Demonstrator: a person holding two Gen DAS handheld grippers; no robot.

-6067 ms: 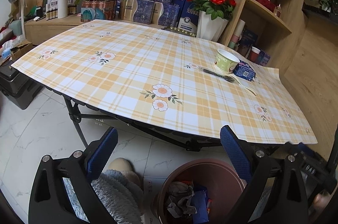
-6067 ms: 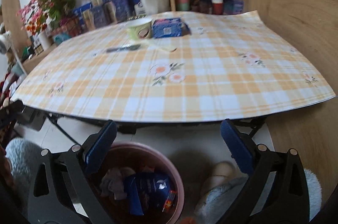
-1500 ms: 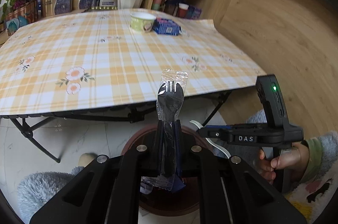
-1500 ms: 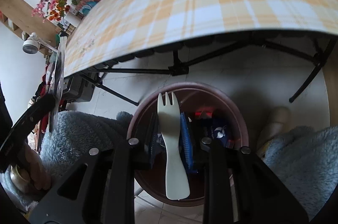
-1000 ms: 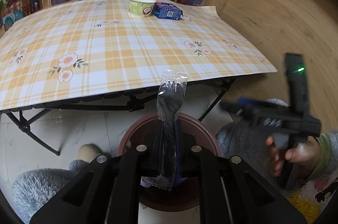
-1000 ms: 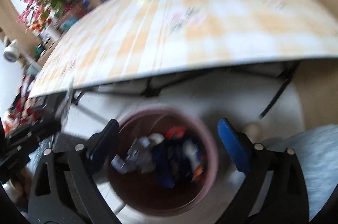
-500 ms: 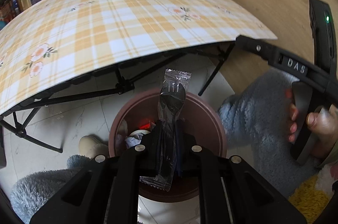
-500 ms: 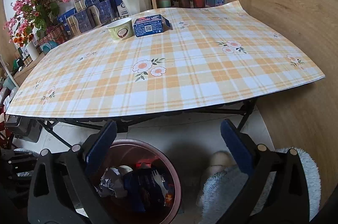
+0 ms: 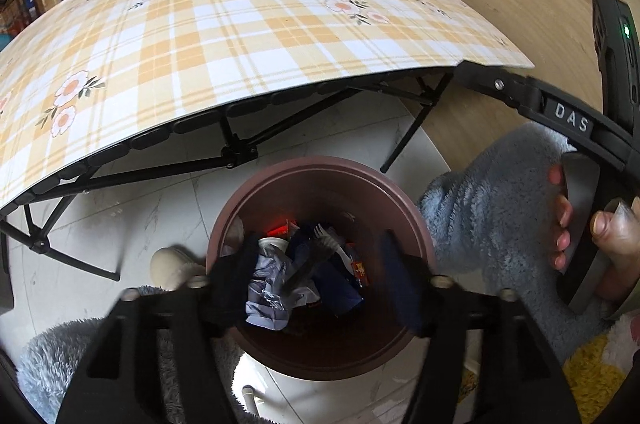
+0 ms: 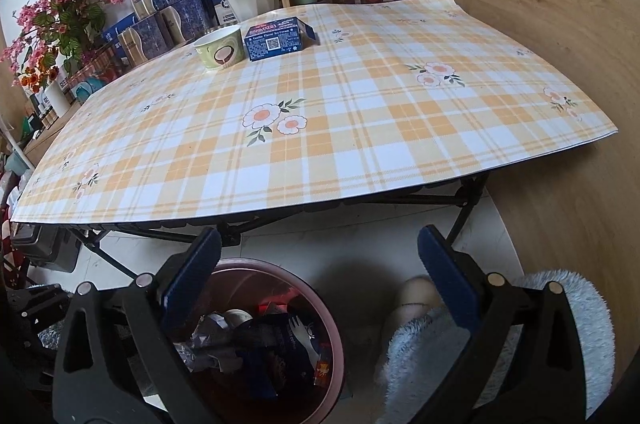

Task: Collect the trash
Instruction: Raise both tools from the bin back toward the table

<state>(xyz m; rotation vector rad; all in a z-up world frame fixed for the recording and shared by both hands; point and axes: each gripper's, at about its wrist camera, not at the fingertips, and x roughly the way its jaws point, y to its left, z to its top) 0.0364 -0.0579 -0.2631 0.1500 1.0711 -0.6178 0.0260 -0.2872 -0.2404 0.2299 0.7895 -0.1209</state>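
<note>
My left gripper (image 9: 318,278) hangs over the brown bin (image 9: 320,166), its jaws opening and blurred. The wrapped black fork (image 9: 308,262) is loose between them, touching neither pad, tilted among the trash inside. A white fork (image 9: 340,250) lies beside it in the bin. My right gripper (image 10: 320,276) stands open with nothing between its fingers, above the bin's rim (image 10: 280,270) and facing the table. On the far side of the table stand a green paper cup (image 10: 220,48) and a blue ice cream box (image 10: 276,38).
The checked tablecloth (image 10: 340,128) overhangs a black folding frame (image 9: 240,154) just behind the bin. A hand (image 9: 560,224) and a grey fleece sleeve are at the right of the bin. Slippered feet (image 10: 412,296), flower vases and shelves surround the table.
The left jaws have parted and the wrapped black fork has dropped from them into the bin. The right gripper, which let the white fork go earlier, has tilted up toward the table.
</note>
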